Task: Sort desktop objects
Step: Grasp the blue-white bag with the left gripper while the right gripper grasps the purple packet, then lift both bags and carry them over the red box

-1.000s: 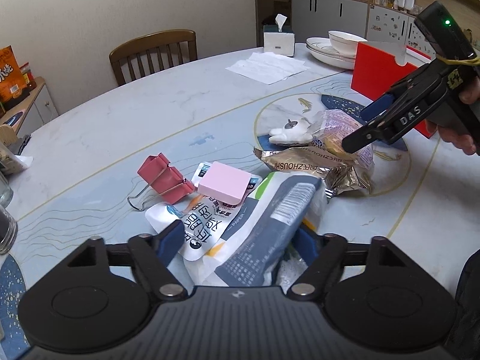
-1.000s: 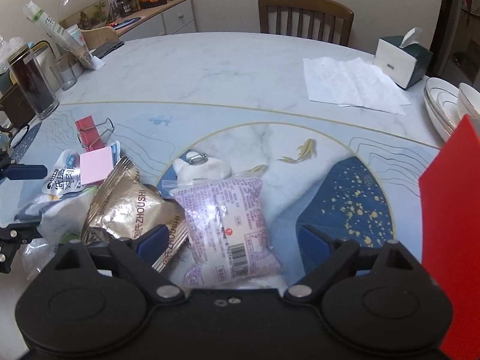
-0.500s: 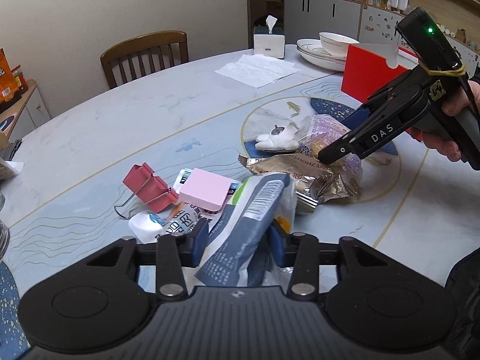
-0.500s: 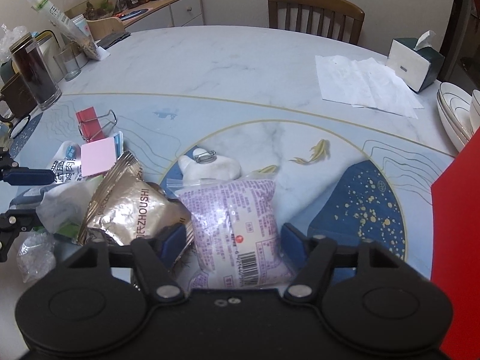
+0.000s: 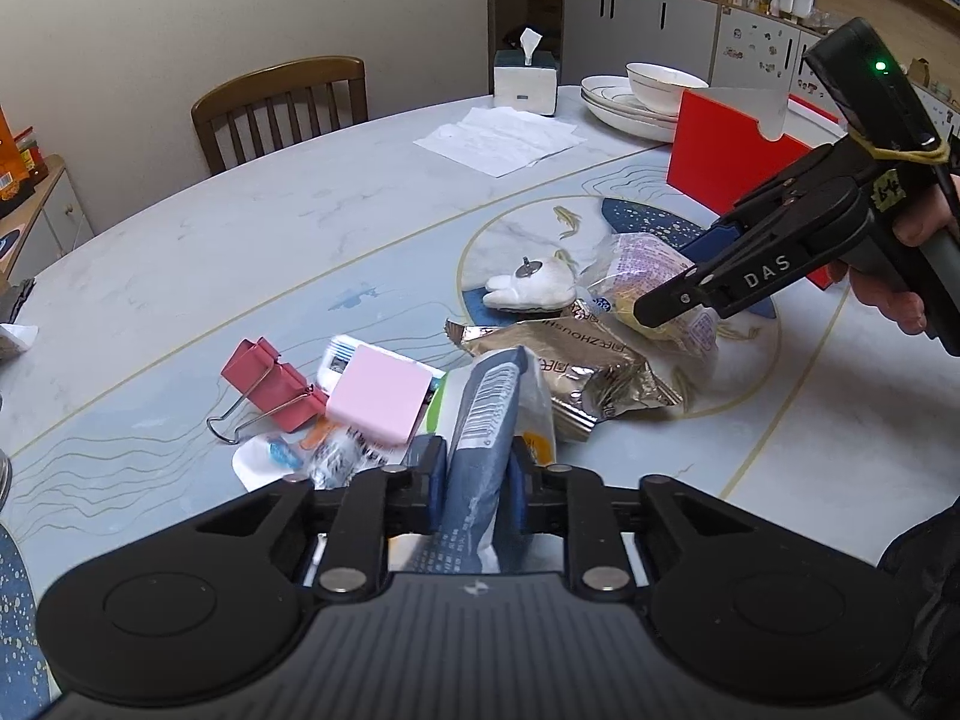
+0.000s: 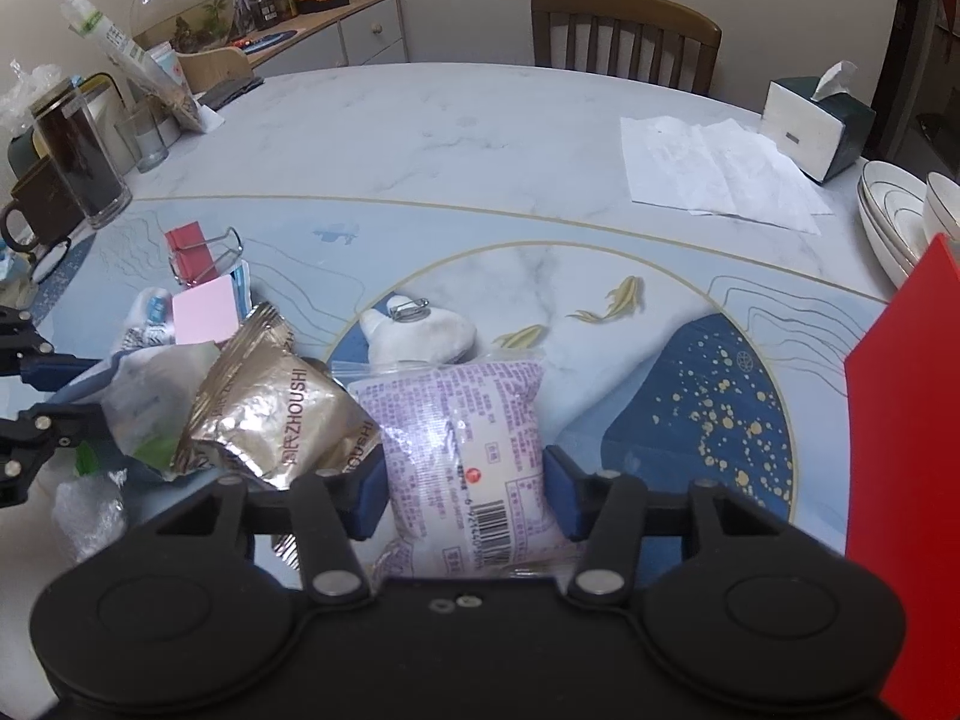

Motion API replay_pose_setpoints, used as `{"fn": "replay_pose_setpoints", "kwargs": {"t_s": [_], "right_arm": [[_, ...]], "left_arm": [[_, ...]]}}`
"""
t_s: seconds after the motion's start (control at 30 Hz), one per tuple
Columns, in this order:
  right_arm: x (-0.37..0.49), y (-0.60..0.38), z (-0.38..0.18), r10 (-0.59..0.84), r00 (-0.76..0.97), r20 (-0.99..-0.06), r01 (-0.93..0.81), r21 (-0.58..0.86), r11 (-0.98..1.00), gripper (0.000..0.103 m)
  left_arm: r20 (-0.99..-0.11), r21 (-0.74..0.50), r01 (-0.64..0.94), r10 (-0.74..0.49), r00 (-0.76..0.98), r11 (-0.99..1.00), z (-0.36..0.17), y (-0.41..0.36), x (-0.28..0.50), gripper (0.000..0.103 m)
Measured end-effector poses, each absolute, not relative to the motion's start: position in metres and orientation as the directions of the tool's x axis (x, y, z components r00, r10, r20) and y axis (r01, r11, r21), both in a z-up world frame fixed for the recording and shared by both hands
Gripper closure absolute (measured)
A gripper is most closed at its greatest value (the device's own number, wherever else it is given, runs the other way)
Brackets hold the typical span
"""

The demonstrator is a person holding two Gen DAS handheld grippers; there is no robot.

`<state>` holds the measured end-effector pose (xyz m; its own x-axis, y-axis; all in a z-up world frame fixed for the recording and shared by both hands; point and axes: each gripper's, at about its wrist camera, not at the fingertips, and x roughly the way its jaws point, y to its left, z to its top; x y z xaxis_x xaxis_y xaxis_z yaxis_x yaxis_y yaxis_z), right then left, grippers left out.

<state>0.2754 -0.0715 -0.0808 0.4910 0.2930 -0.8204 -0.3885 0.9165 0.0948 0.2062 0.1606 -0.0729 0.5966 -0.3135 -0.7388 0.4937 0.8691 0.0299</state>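
Note:
My left gripper (image 5: 477,489) is shut on a grey-blue and white packet (image 5: 486,420), pinched upright between its blue pads. My right gripper (image 6: 465,495) is shut on a purple snack bag (image 6: 462,432), one pad against each side; it also shows in the left wrist view (image 5: 690,306). A gold foil bag (image 6: 282,414) lies left of the purple bag. A pink sticky pad (image 5: 381,399), a red binder clip (image 5: 270,384) and a white plush with a metal clip (image 6: 420,330) lie on the table (image 6: 480,138).
A red box (image 5: 732,162) stands at the right. Stacked white bowls (image 5: 642,96), a tissue box (image 5: 525,81) and paper sheets (image 5: 501,138) are at the far side. Glasses and a mug (image 6: 66,180) stand at the left edge. A wooden chair (image 6: 624,30) is behind the table.
Both grippers closed from open: the left onto the grey-blue packet, lifting it upright, the right onto the purple snack bag.

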Motion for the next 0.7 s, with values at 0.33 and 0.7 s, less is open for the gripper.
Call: {"fn": "replay_pose_setpoints", "kwargs": {"t_s": [0.33,0.7], "right_arm": [[0.253,-0.087,-0.059,0.319,0.516,-0.795,-0.373,0.126,0.919,0.053],[0.227,-0.111,-0.03,0.331,0.545,-0.77,-0.347,0.152,0.925,0.053]], "left_arm": [[-0.733,0.003,0.453,-0.306,0.608,0.892,-0.062,0.159,0.199,0.09],[-0.697,-0.023,0.411,-0.309,0.647,0.911,-0.028,0.149,0.183,0.09]]}}
